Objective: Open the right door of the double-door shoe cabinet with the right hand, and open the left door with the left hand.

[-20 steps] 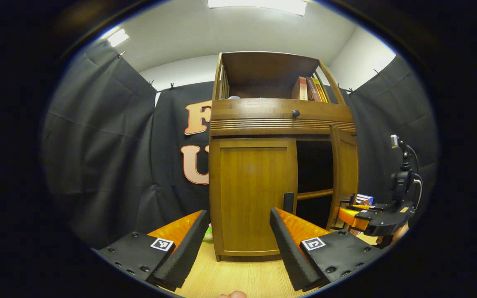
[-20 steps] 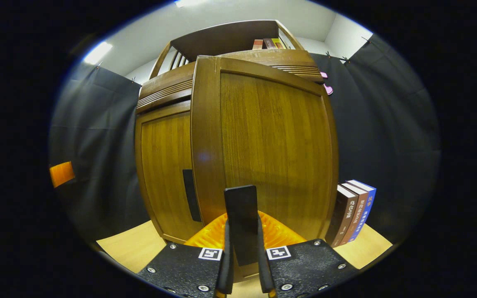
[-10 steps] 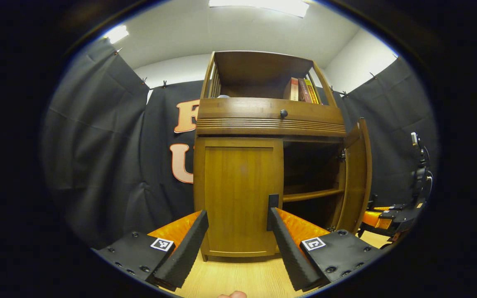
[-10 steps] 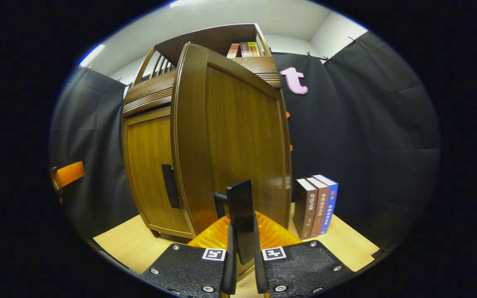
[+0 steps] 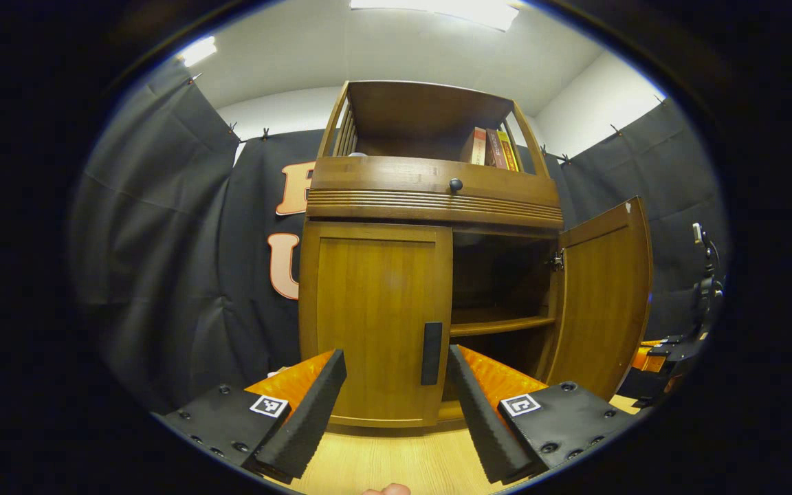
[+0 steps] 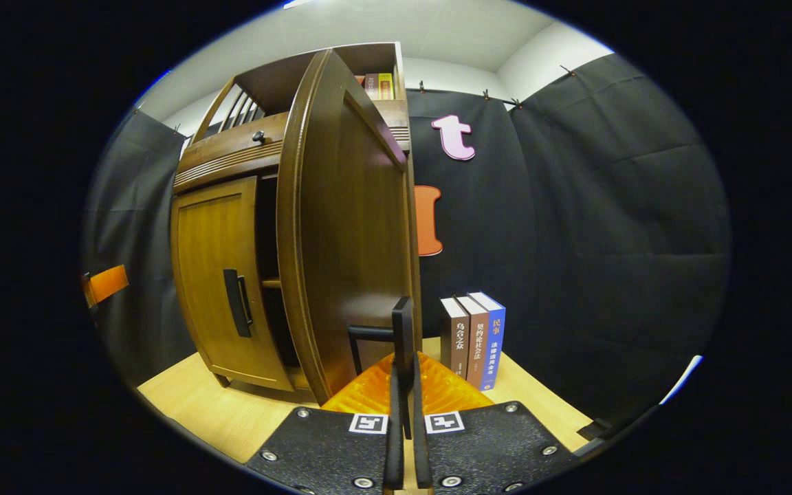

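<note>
Since a second earlier, the right door (image 5: pixel 602 295) had swung from barely ajar to wide open, and in the right gripper view it had turned from nearly face-on to nearly edge-on. The right tongs (image 6: pixel 403 412) were pressed together on the dark handle of the right door (image 6: pixel 401 337), both fingers pinching its flat bar, and they showed again at the far right of the left gripper view (image 5: pixel 664 354), near the open door's outer face.

The shoe cabinet (image 5: pixel 430 199) stood on the light wooden desk (image 5: pixel 396 460), against the black cloth wall. Its left door (image 5: pixel 375 316) was shut, with the left door handle (image 5: pixel 432 353) upright along its right edge. The left tongs (image 5: pixel 396 385) were spread wide and apart from the cabinet, the left door's lower part and handle seen between the fingers. Behind the open right door, a shelf (image 5: pixel 499 323) crossed the dark interior.

A round knob (image 5: pixel 456 184) sat on the drawer front above the doors, and a few books (image 5: pixel 489 148) stood in the open top compartment. Three more upright books (image 6: pixel 473 340) stood on the desk to the right of the cabinet, just beside the open door.
</note>
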